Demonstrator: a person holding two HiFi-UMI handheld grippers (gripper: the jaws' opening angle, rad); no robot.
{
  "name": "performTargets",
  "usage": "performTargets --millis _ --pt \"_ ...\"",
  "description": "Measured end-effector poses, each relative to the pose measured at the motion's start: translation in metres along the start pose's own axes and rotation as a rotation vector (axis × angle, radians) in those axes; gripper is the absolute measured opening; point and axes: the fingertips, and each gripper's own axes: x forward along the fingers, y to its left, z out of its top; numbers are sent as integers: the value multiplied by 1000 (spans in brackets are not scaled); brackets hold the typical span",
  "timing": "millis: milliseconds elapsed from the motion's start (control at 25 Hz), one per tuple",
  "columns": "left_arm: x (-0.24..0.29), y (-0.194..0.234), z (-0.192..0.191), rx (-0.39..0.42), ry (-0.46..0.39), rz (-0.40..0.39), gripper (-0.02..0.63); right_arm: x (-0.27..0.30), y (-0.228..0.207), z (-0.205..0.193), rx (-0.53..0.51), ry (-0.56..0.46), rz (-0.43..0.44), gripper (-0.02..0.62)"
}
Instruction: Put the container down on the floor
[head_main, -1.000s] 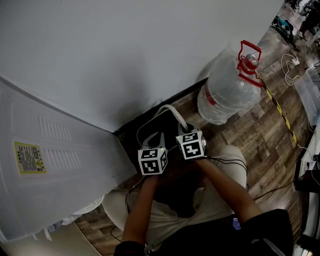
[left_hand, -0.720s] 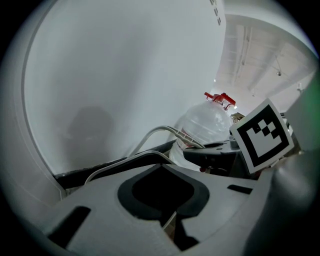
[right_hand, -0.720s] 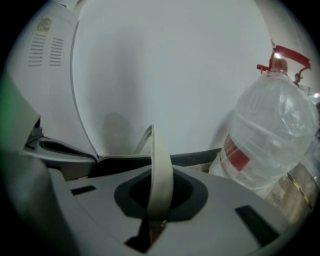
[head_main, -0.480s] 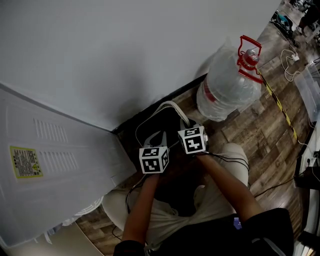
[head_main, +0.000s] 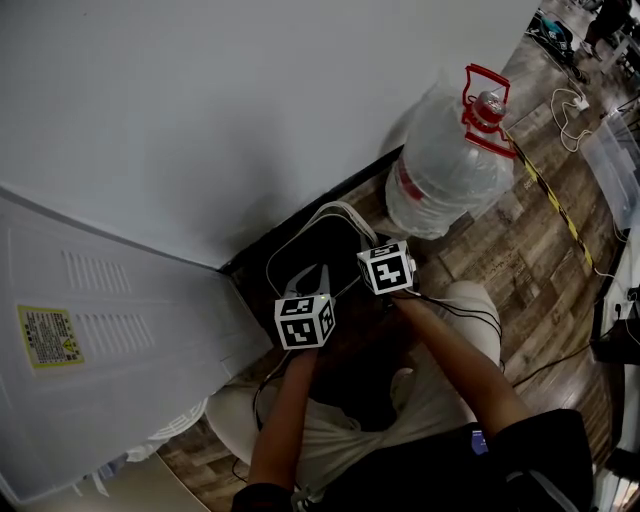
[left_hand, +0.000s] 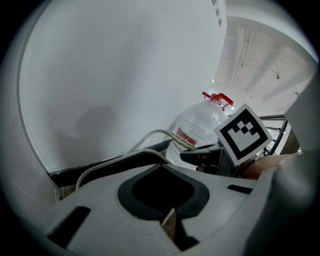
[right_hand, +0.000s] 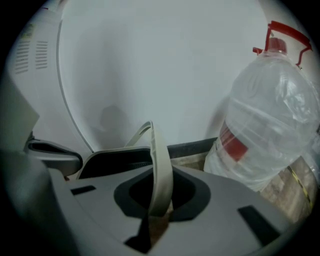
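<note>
Both jaw pairs are closed: the right gripper (right_hand: 158, 214) pinches the white handle (right_hand: 161, 170) of the container (head_main: 305, 255), while the left gripper (left_hand: 168, 220) apparently holds nothing. At its two o'clock stands a water jug (head_main: 440, 180).

Just left of the water bottle (head_main: 440, 170), the container (head_main: 300, 250) is largely hidden beneath the left gripper (head_main: 317, 275), the right gripper (head_main: 368, 247) and the person's forearms (head_main: 285, 410); its inside cannot be made out. Its handle (right_hand: 161, 170) vanishes at its lower end between the right gripper's closed jaws. The right gripper view's edge cuts off the water bottle's right side. Far left of the water bottle, a yellow label (head_main: 42, 337) carries print too small to read.
</note>
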Motion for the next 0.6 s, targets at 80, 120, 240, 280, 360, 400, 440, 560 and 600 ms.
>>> performTargets --millis 80,120,240,280,360,400,440,560,600 --pt "1 -1 0 4 1 -2 14 3 -3 -2 2 7 -1 31" --pt "1 -1 0 6 3 -3 14 5 -4 -3 2 10 -1 31" --pt "2 -3 -2 10 8 -6 14 9 -9 -6 8 28 -6 32" --pt "2 -3 -2 11 9 -6 14 10 -10 -8 14 36 -7 32" --pt "2 -3 -2 11 9 -7 14 12 -12 -11 25 46 -10 32" --pt "2 -3 -2 11 8 -7 14 14 -14 -12 25 48 -11 32" --pt "3 -3 -2 10 8 -7 14 15 -15 -13 23 50 -12 32" --pt "3 -3 -3 10 9 -8 14 20 -18 -16 28 52 -12 32" --pt "3 -3 -3 9 8 -9 14 21 -19 -18 36 52 -12 32"
